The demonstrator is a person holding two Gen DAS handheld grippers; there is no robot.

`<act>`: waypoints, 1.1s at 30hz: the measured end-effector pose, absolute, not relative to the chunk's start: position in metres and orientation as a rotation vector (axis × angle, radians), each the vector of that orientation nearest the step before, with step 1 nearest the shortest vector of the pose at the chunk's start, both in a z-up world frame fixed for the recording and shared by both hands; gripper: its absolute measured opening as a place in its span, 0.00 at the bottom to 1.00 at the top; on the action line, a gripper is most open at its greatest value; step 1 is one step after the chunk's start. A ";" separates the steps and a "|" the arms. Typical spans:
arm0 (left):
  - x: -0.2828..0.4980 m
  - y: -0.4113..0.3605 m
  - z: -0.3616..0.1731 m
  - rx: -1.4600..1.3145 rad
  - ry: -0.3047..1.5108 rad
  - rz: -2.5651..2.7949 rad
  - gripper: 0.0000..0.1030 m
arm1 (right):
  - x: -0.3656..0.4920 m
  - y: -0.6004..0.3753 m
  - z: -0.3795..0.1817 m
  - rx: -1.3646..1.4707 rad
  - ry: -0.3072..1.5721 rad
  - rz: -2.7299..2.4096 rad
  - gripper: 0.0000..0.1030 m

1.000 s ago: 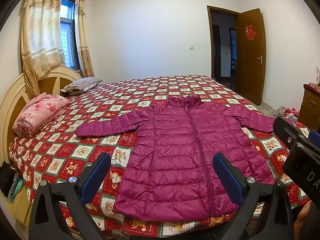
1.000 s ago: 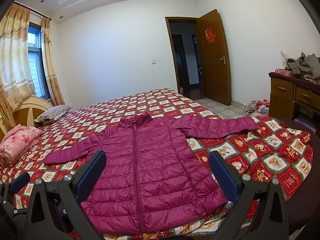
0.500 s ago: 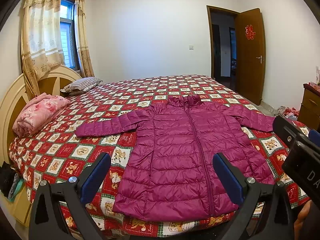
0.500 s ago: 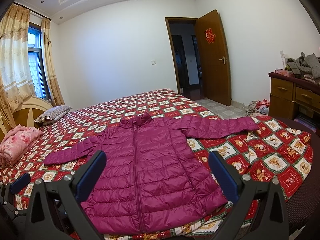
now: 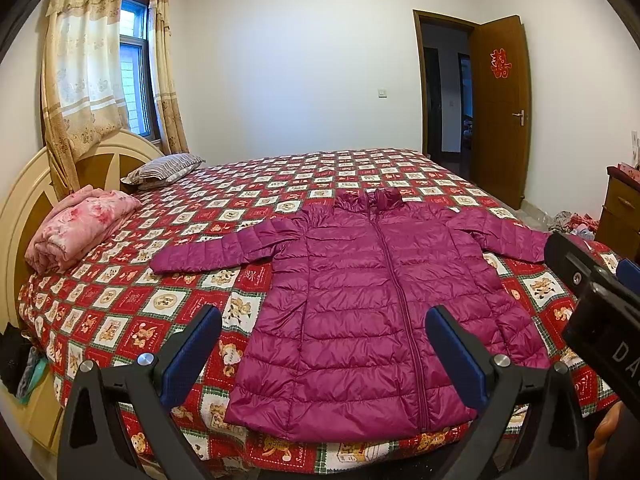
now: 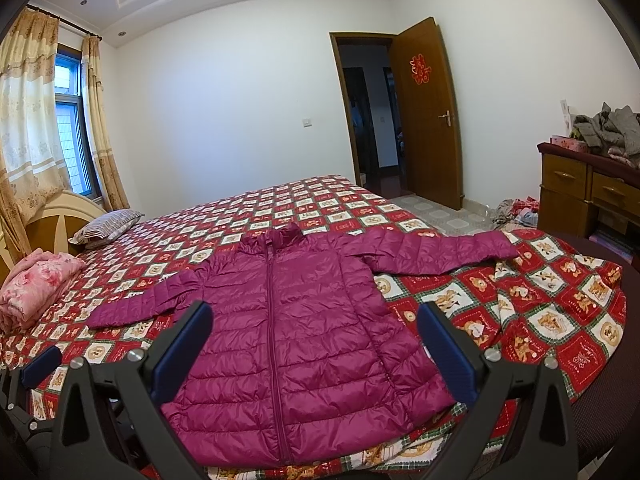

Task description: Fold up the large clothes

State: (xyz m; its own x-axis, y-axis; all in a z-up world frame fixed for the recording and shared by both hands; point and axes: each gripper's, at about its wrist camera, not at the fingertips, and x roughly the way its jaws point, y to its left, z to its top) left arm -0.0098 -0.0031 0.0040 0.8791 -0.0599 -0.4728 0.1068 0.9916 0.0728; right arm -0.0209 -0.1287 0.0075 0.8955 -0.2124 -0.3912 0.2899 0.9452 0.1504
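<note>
Jacket: magenta puffer jacket (image 5: 372, 304) lies flat and zipped on the bed (image 5: 120, 312), sleeves spread, hem at the near edge.
Left gripper (image 5: 324, 352): fingers wide apart, empty, above the hem.
Right gripper (image 6: 316, 348): also spread, holding nothing.
Change: nothing has moved in the last second.
Meaning: folding seems not yet begun.

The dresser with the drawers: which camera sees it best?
The right wrist view: the wooden dresser shows its top, two drawer fronts with handles and grey clothes piled on it. The left wrist view catches only a sliver at the frame's right edge.
</note>
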 end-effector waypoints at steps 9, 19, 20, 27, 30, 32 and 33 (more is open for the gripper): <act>-0.009 -0.003 0.002 0.094 0.506 -0.091 0.99 | -0.020 -0.129 0.005 0.210 0.390 -0.264 1.00; 0.008 -0.006 -0.011 0.108 0.529 -0.088 0.99 | -0.013 -0.138 -0.004 0.214 0.403 -0.297 1.00; 0.012 -0.007 -0.014 0.109 0.542 -0.089 0.99 | -0.011 -0.140 -0.006 0.215 0.410 -0.303 1.00; 0.054 -0.008 -0.036 0.105 0.631 -0.086 0.99 | 0.011 -0.165 -0.031 0.256 0.499 -0.364 1.00; 0.071 -0.009 -0.045 0.105 0.662 -0.100 0.99 | 0.019 -0.181 -0.044 0.268 0.540 -0.396 1.00; 0.087 -0.008 -0.053 0.090 0.685 -0.145 0.99 | 0.025 -0.192 -0.050 0.268 0.566 -0.429 1.00; 0.095 -0.006 -0.057 0.078 0.697 -0.170 0.99 | 0.027 -0.203 -0.053 0.275 0.574 -0.457 1.00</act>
